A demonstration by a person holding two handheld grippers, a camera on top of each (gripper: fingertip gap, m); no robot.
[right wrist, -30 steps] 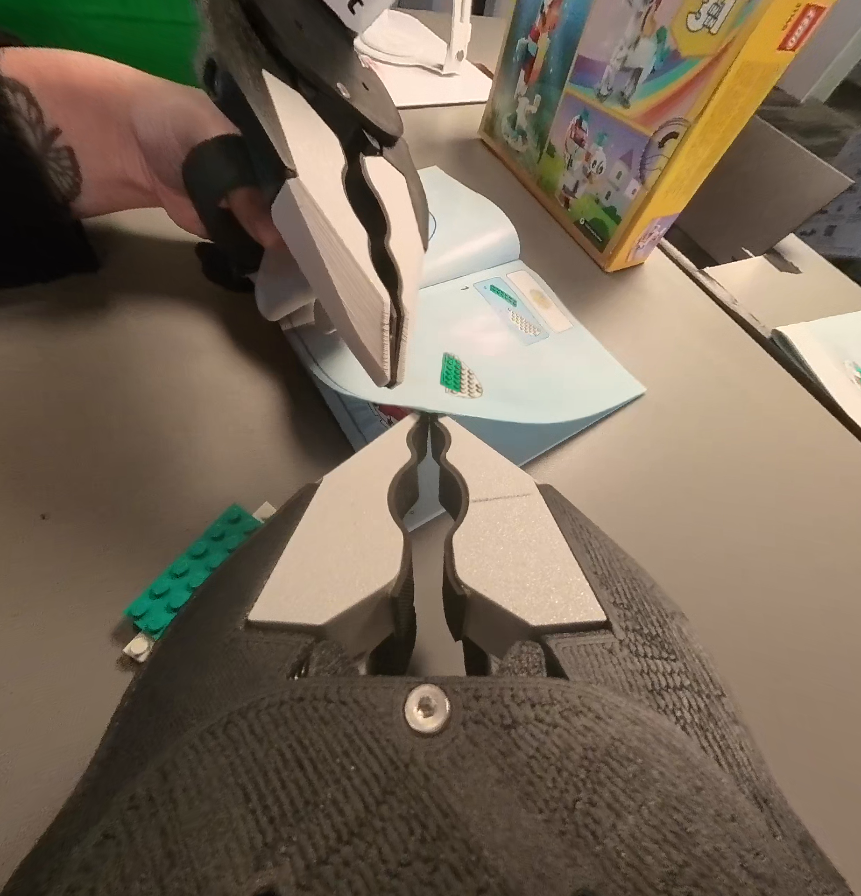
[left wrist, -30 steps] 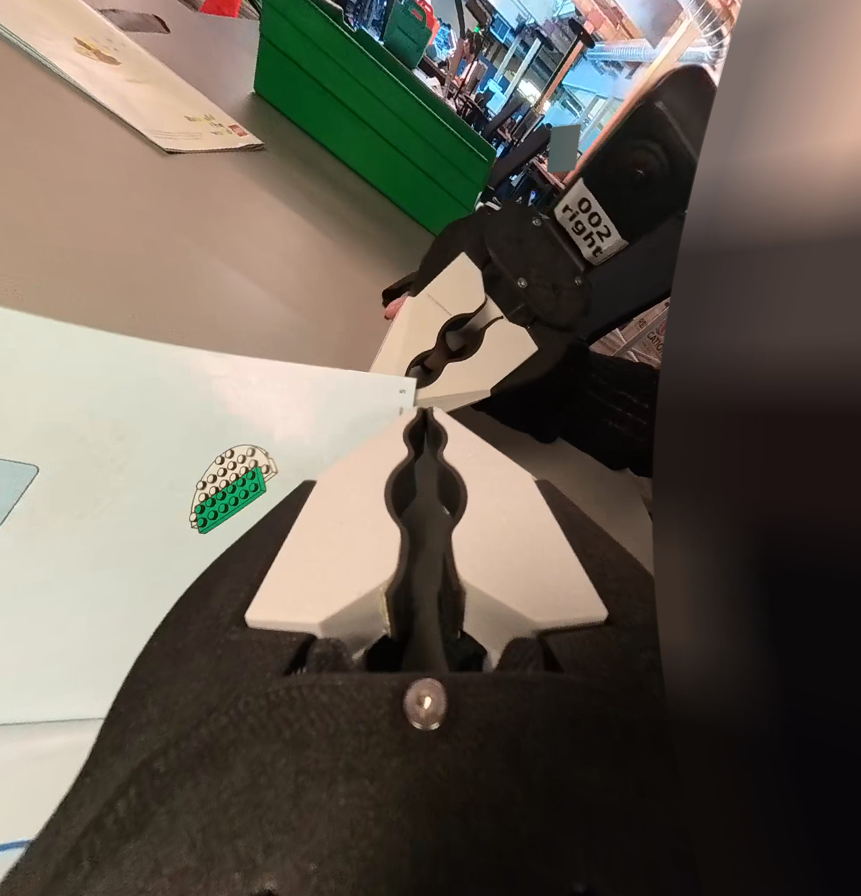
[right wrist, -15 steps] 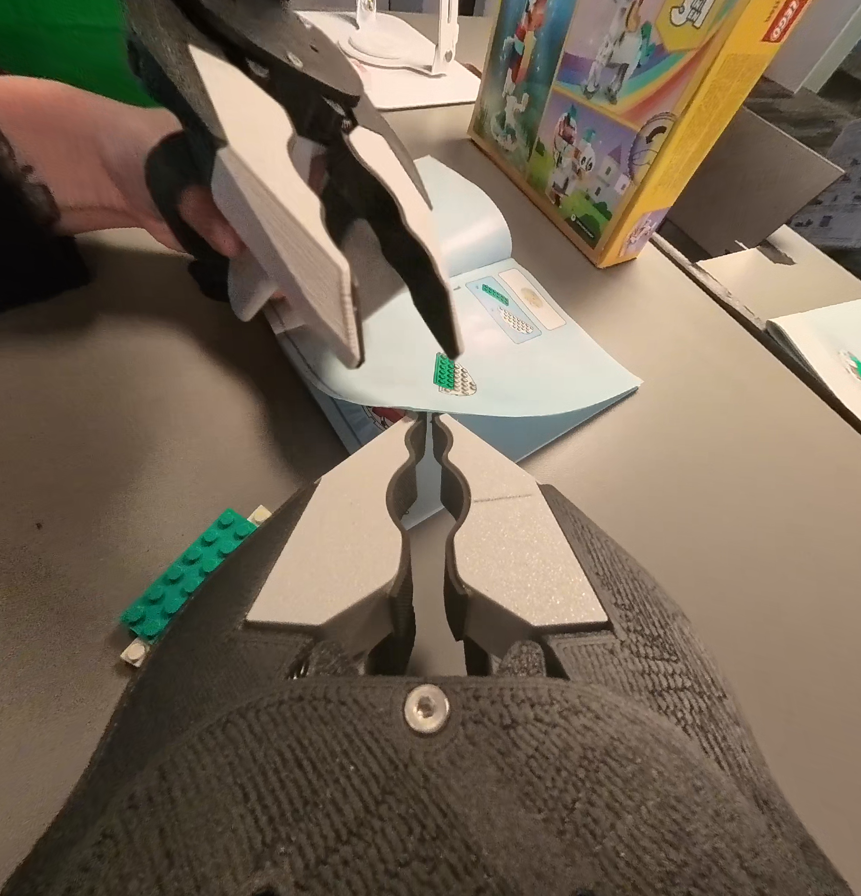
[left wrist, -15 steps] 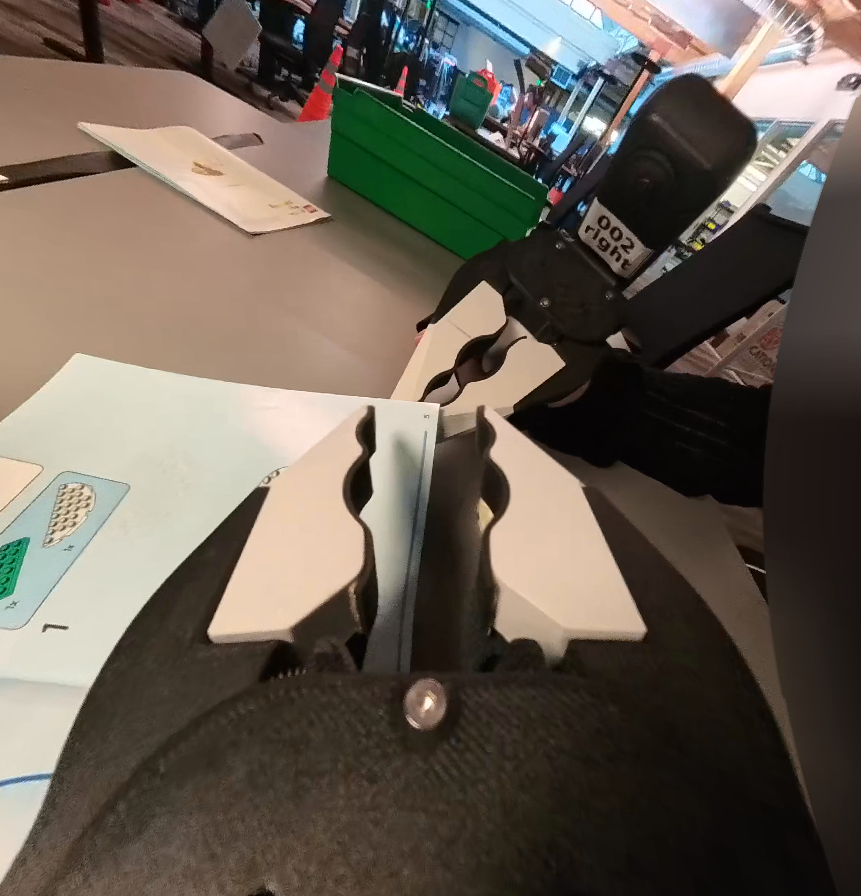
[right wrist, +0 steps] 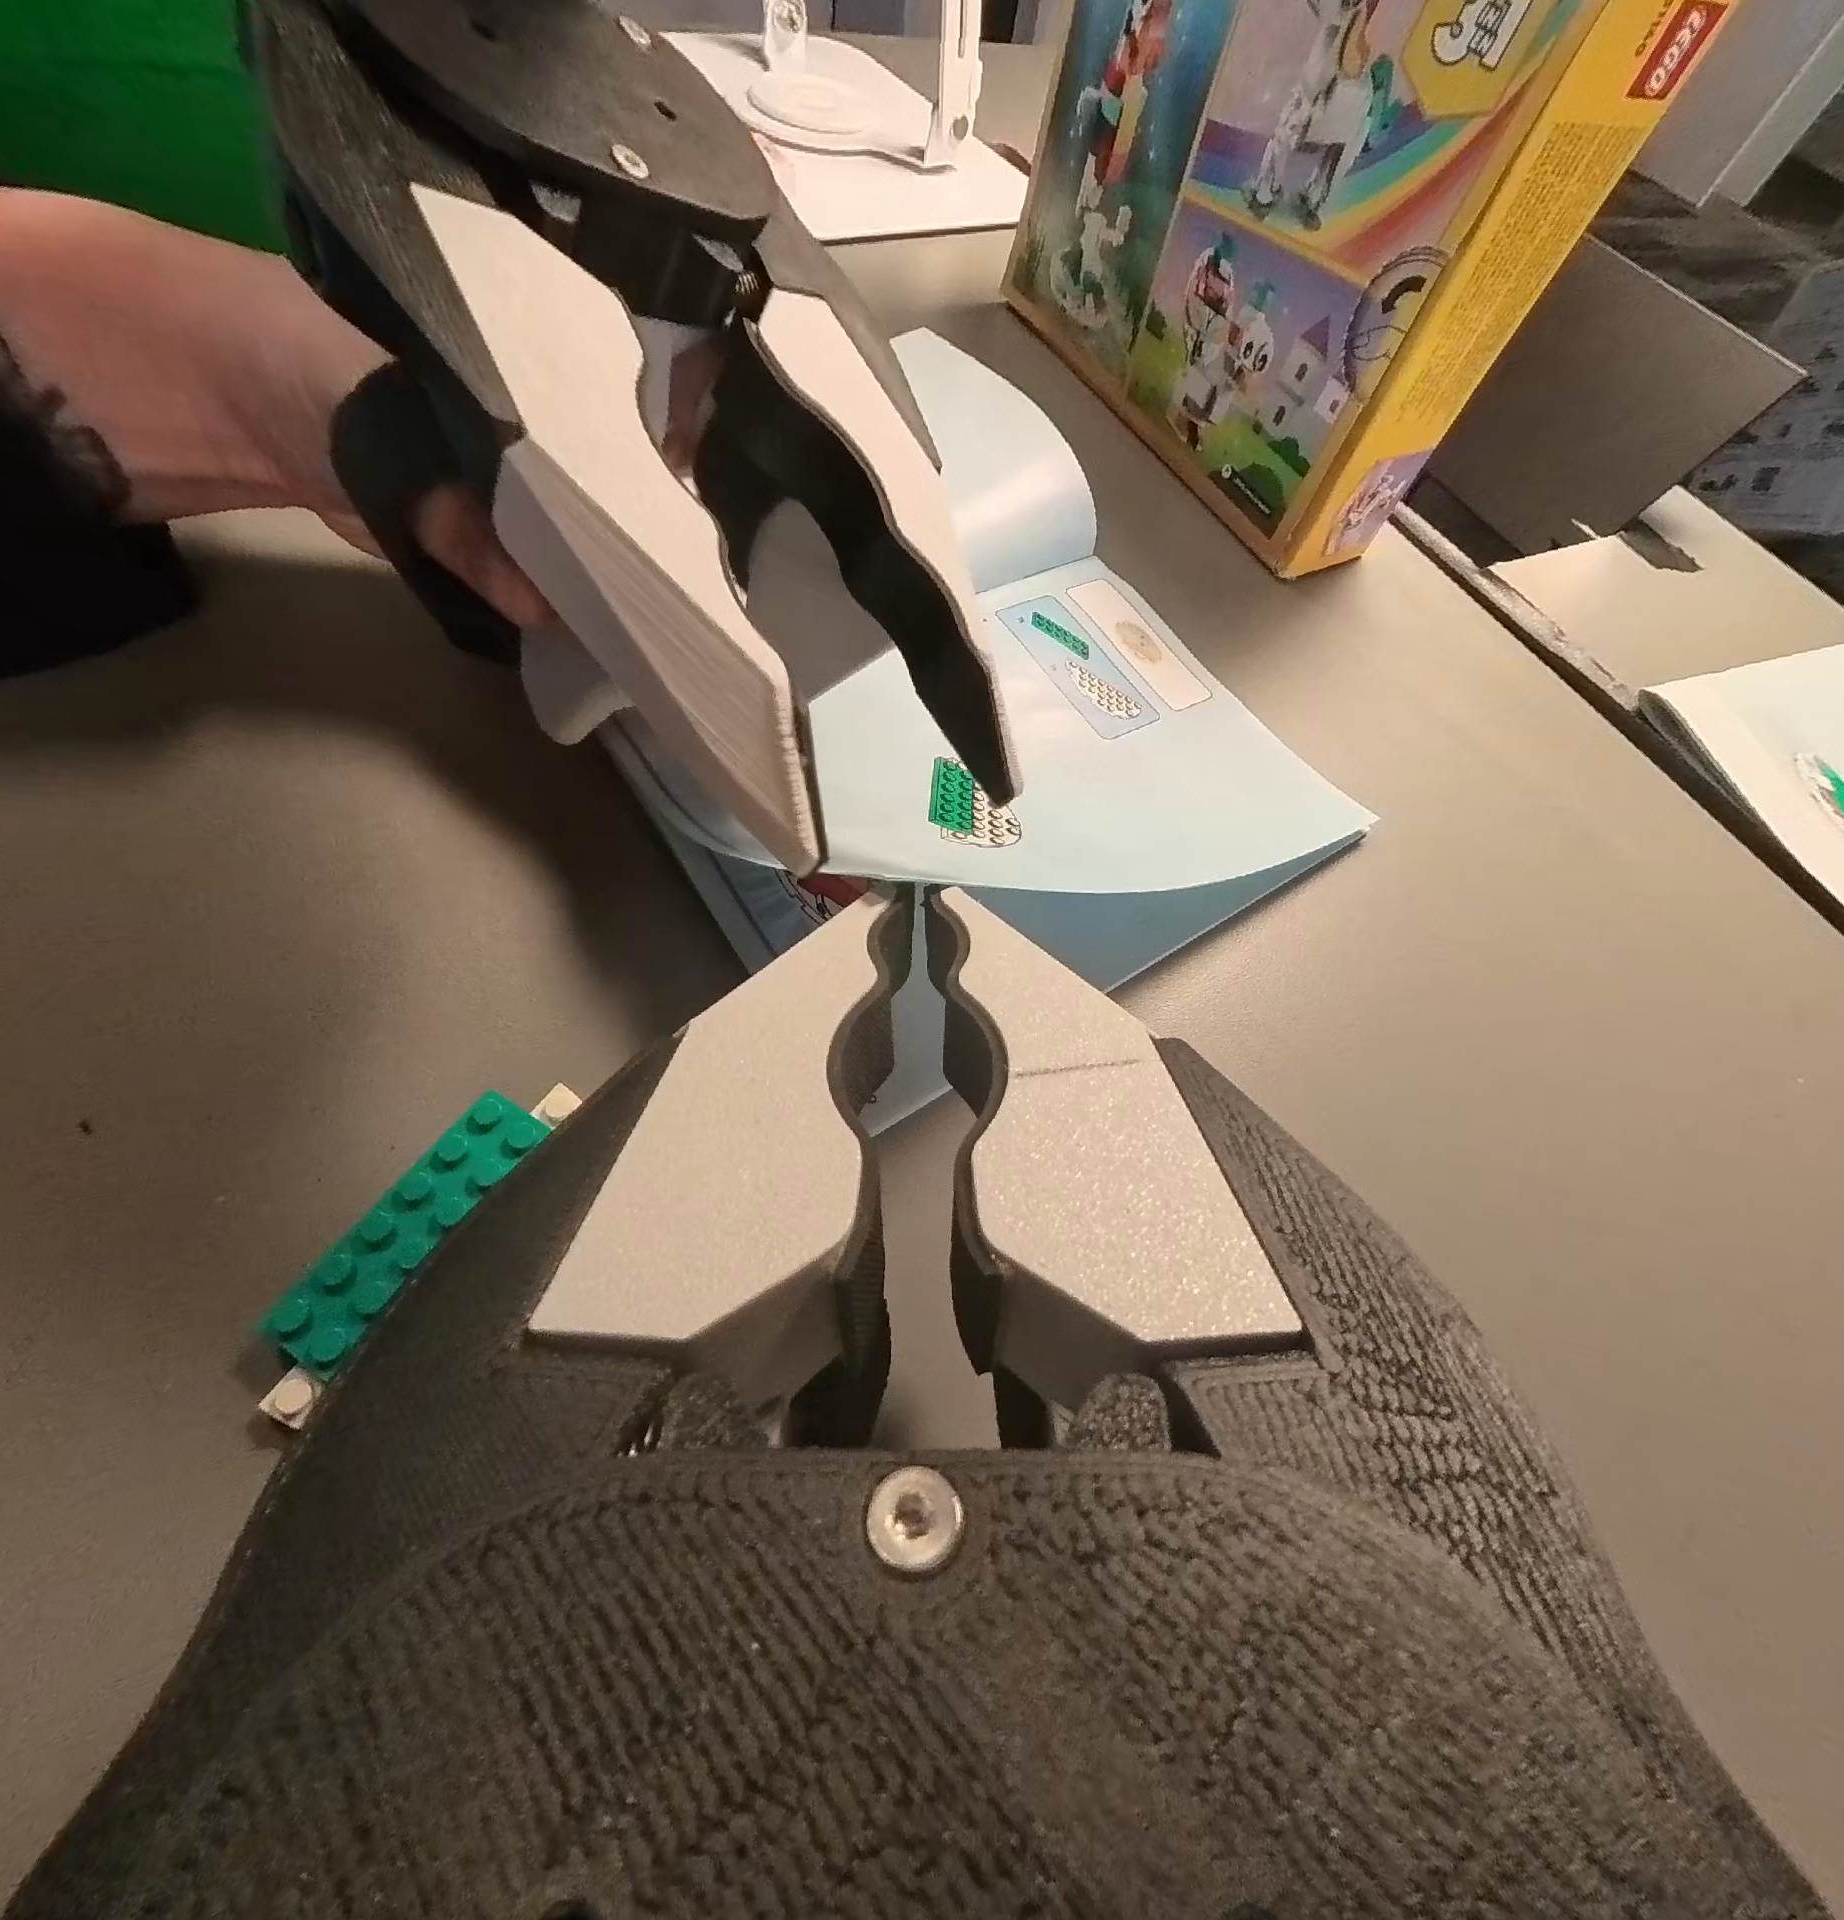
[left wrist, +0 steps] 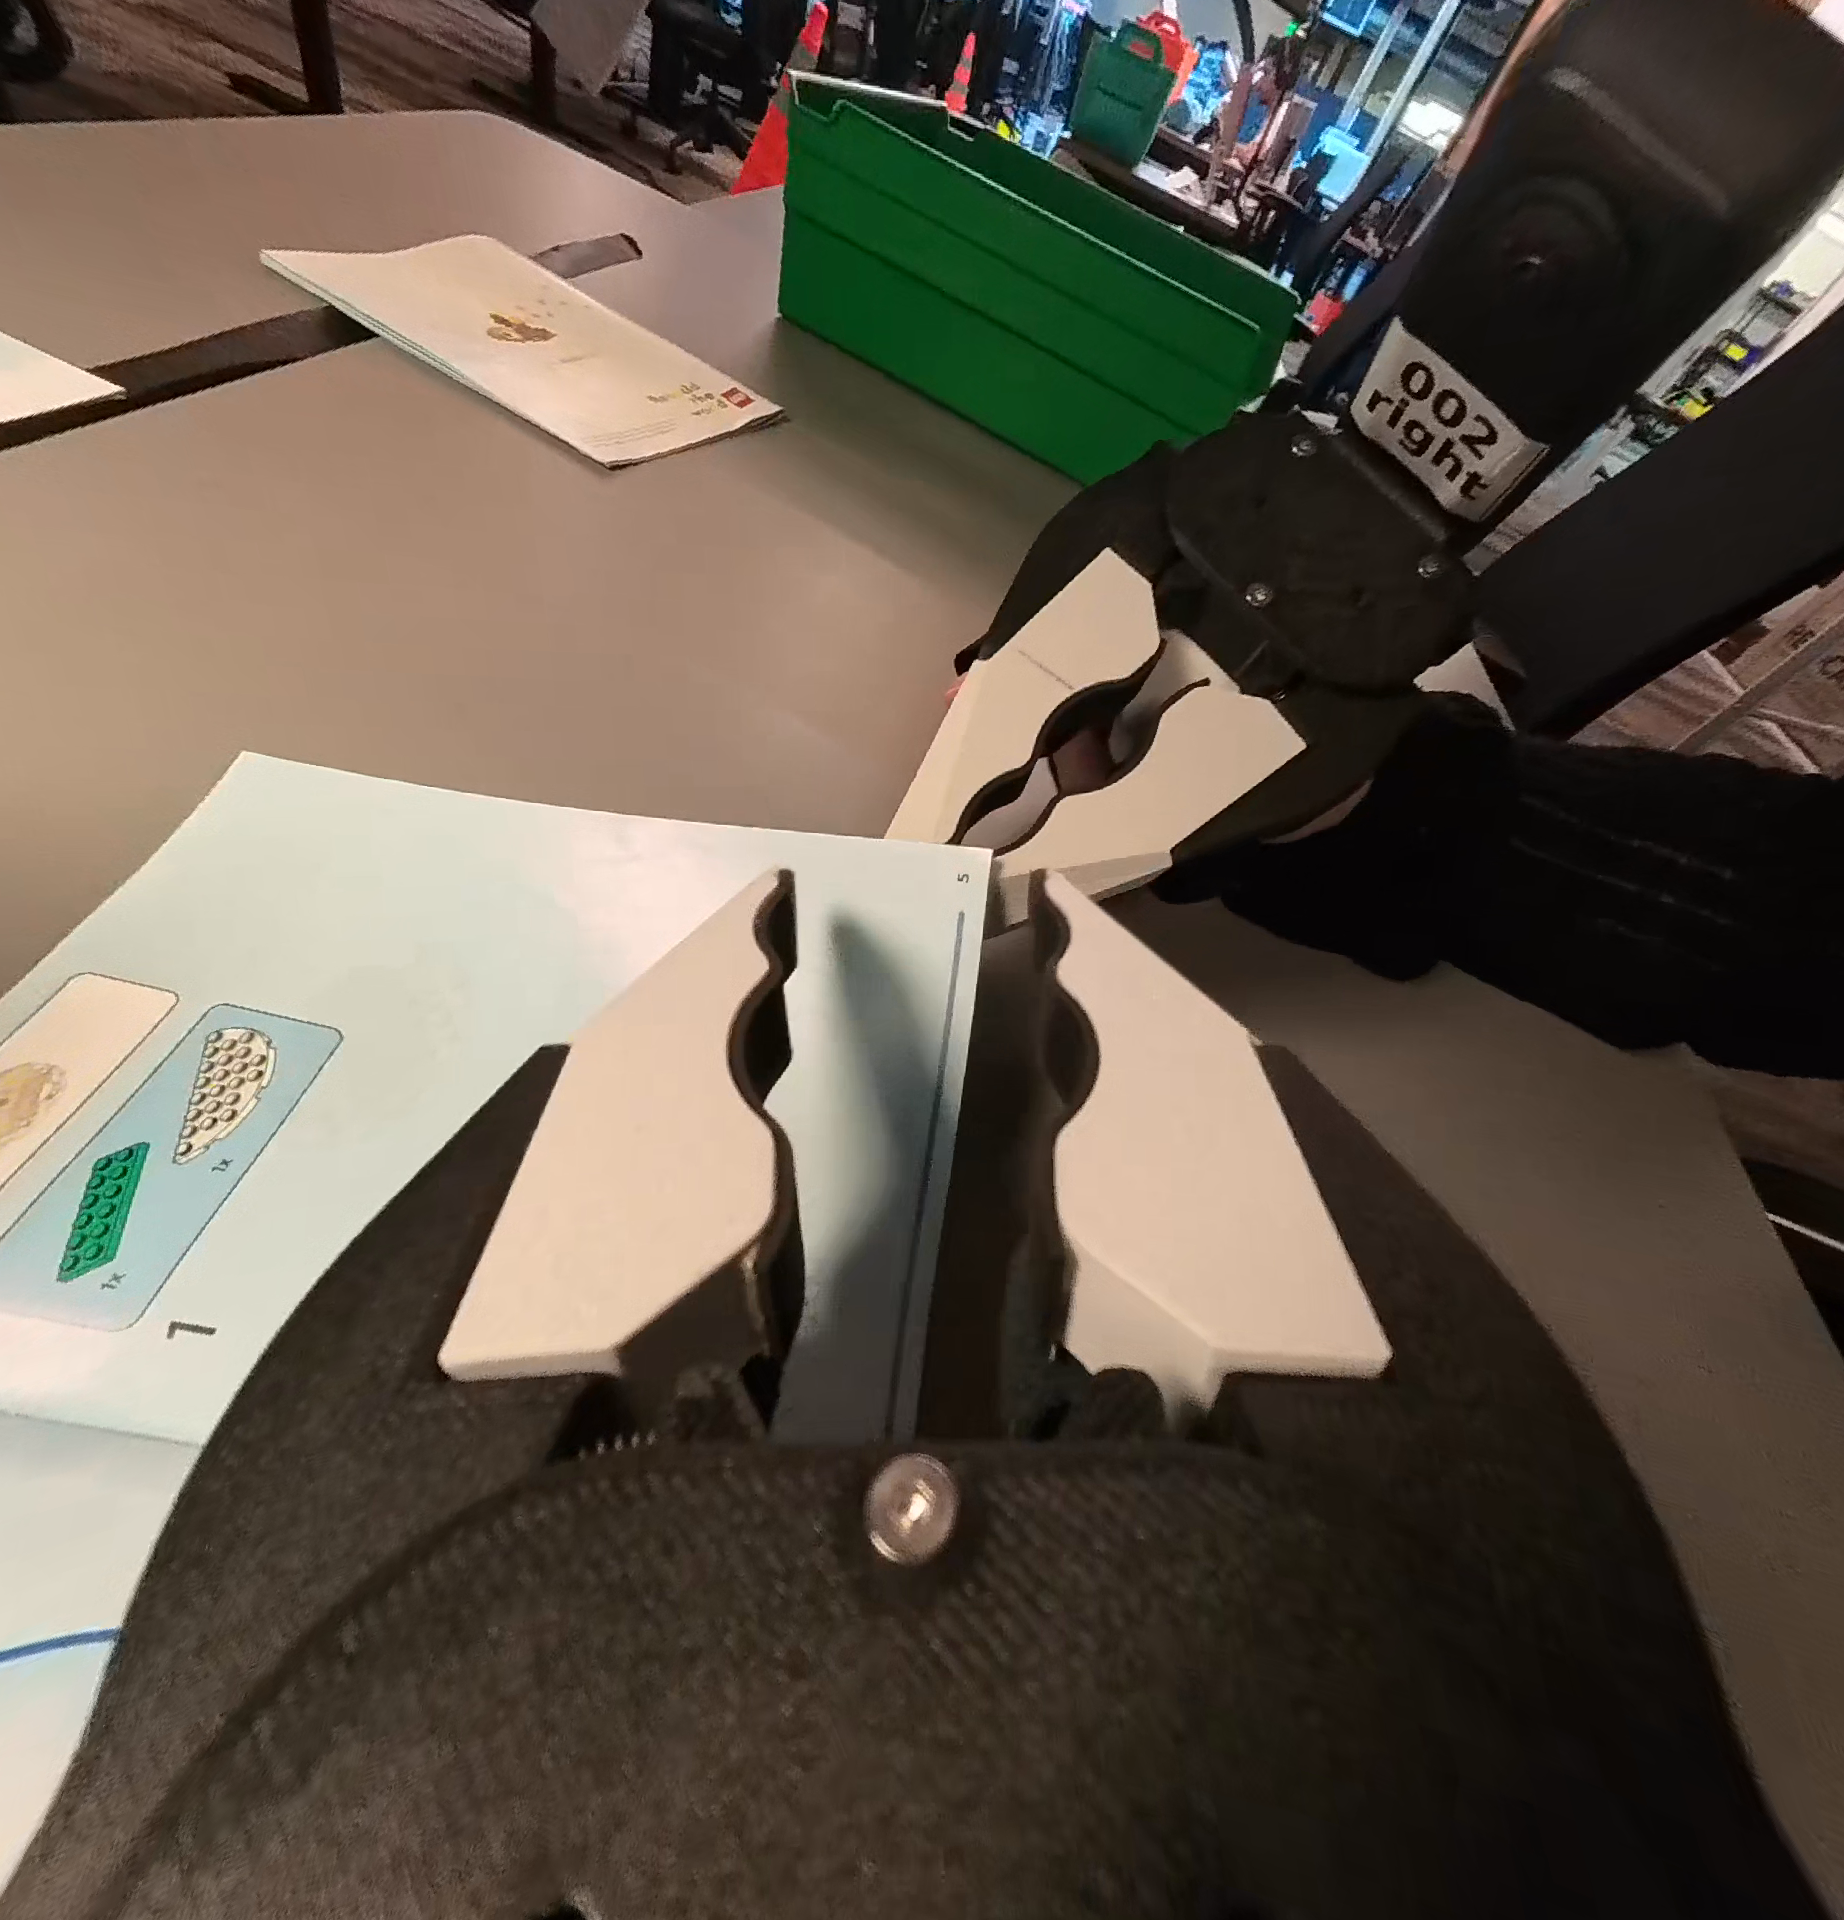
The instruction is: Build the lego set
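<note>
One green lego plate (right wrist: 404, 1242) lies flat on the grey bench (right wrist: 222, 935), just left of the right gripper (right wrist: 918, 914), whose fingers pinch the near edge of a pale blue instruction page (right wrist: 1105, 831), seemingly lifted off its booklet. Over that page hangs the left gripper (left wrist: 913, 894), fingers (left wrist: 679, 1091) spread wide. Farther right stands a yellow lego box (right wrist: 1313, 260), with a green bin (left wrist: 1001, 281) well apart

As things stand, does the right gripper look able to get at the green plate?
Probably not yet: the right gripper is shut on the booklet page, and the green plate lies beside its body, behind the fingertips.
</note>
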